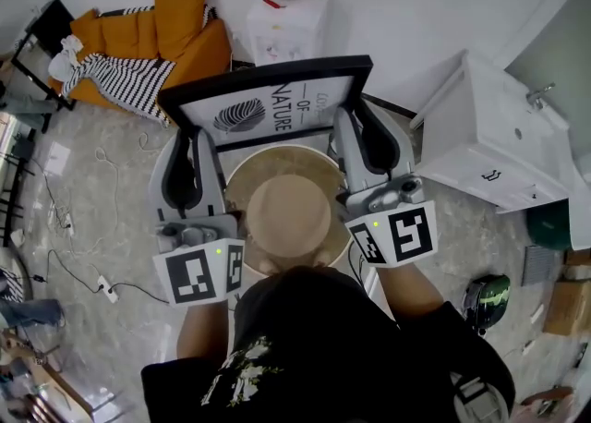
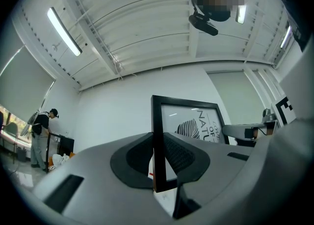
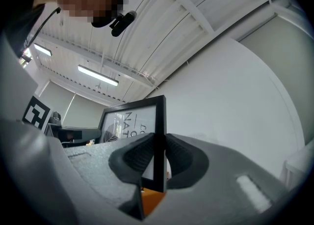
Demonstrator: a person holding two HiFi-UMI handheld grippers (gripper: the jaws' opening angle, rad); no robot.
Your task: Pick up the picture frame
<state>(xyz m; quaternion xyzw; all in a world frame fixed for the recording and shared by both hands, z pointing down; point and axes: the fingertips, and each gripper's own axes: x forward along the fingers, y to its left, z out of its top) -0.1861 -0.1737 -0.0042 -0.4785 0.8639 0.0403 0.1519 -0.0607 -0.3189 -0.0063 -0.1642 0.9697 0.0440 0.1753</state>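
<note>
A black picture frame (image 1: 268, 102) with a white print of a leaf and lettering hangs in the air in front of me, above a round wooden table (image 1: 288, 213). My left gripper (image 1: 192, 155) is shut on the frame's left side bar (image 2: 158, 143). On the opposite side bar (image 3: 159, 140) my right gripper (image 1: 362, 139) is shut the same way. In both gripper views the thin black bar stands upright, pinched between the dark ribbed pads (image 2: 182, 156), and the printed face shows beyond it. The frame leans with its top edge away from me.
An orange sofa (image 1: 138, 38) with a striped cloth stands at the far left, a water dispenser (image 1: 286, 15) against the wall behind the frame, a white cabinet (image 1: 494, 139) at the right. Cables and a power strip (image 1: 106, 290) lie on the floor. A person stands far left in the left gripper view.
</note>
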